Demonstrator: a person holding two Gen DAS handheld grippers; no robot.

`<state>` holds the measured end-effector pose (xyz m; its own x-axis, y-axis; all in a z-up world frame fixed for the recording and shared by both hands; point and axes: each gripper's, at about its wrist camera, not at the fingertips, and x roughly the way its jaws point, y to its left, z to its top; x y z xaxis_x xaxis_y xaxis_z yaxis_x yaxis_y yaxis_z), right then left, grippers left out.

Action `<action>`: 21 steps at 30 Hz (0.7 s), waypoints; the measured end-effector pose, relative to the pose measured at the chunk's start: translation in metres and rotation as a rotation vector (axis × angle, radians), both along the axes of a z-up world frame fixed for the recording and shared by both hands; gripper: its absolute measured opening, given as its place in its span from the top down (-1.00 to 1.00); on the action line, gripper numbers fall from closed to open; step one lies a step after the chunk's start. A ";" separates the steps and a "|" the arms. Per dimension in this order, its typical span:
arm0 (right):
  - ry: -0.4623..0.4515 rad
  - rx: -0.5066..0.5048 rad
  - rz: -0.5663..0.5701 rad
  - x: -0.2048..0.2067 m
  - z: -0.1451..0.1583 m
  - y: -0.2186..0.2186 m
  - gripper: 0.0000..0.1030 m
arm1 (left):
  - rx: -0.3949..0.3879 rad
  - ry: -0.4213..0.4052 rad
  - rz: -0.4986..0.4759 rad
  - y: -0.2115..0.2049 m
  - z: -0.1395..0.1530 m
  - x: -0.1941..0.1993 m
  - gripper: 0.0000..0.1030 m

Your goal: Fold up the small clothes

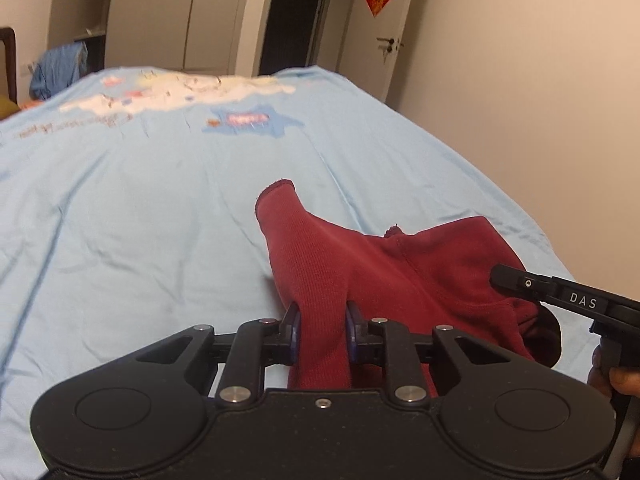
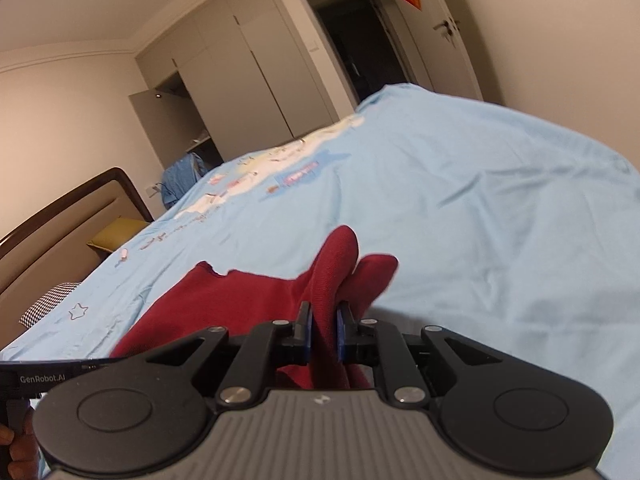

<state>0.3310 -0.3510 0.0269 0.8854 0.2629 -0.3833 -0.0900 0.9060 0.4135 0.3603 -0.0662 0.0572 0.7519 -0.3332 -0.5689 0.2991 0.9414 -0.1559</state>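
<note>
A dark red knitted garment [image 1: 420, 268] lies partly lifted off the light blue bedspread [image 1: 140, 220]. My left gripper [image 1: 322, 322] is shut on a ribbed fold of it, which passes between the blue pads and sticks out ahead. In the right wrist view the same red garment [image 2: 240, 300] spreads to the left, and my right gripper [image 2: 323, 326] is shut on another bunched fold that rises past the pads. The right gripper's black body [image 1: 560, 296] shows at the right edge of the left wrist view, with a hand under it.
The bed fills both views, with a printed pattern [image 1: 180, 94] towards its far end. A headboard [image 2: 68, 216], a yellow pillow [image 2: 114, 236] and a checked cloth [image 2: 48, 304] lie at the left. A wardrobe [image 2: 240, 76], an open doorway [image 1: 294, 20] and a door [image 1: 384, 28] stand beyond.
</note>
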 end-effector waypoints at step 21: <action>0.122 -0.037 0.066 0.083 -0.026 0.050 0.70 | 0.050 0.060 0.156 0.040 -0.034 0.037 0.40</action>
